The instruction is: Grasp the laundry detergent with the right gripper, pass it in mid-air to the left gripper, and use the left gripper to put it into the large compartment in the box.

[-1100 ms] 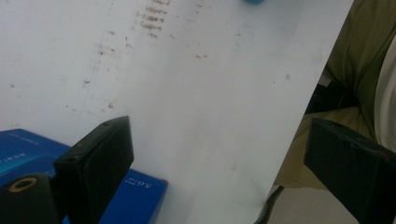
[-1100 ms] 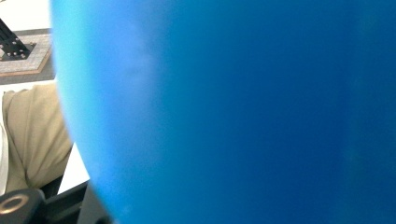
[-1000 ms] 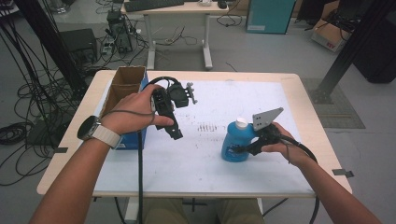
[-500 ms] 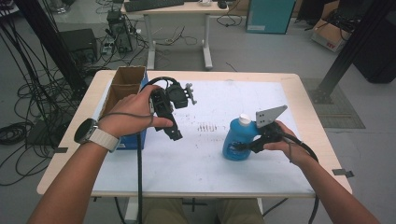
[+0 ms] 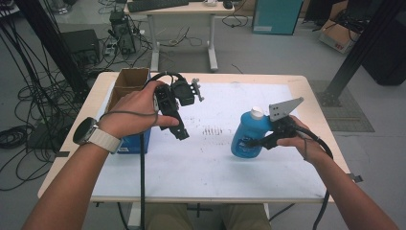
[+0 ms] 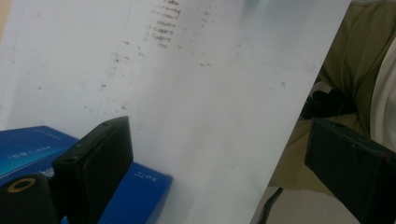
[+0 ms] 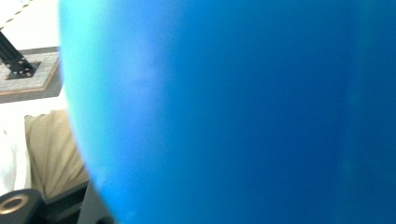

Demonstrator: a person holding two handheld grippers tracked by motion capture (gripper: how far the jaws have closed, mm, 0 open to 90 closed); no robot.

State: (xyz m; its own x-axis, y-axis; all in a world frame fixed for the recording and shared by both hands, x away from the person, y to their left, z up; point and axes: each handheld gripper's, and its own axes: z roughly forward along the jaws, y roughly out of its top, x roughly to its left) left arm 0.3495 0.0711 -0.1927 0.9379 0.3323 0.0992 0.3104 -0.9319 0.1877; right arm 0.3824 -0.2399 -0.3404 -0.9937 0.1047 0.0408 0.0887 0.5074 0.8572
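A blue bottle [image 5: 246, 136] with a white cap [image 5: 257, 113] hangs tilted just above the white table sheet [image 5: 210, 163], right of the middle. My right gripper [image 5: 252, 142] is shut on its body from the right side, with the grey plate sticking up behind the cap. In the right gripper view the bottle's blue wall [image 7: 233, 112] sits right up against the camera. My left gripper [image 5: 180, 131] is held above the sheet's left part, pointing down. In its own view the left gripper [image 6: 224, 177] stands open, with bare sheet between the fingers [image 6: 93, 168].
A blue carton [image 5: 136, 143] lies under the left hand, also seen as the blue carton [image 6: 140, 186] in the left gripper view. An open cardboard box [image 5: 130, 80] stands behind it at the table's left. Dark smudges [image 5: 213, 130] mark the sheet's middle.
Both hands have risen a little. The bottle has gone up with the right gripper and sits slightly higher and further right in the high view.
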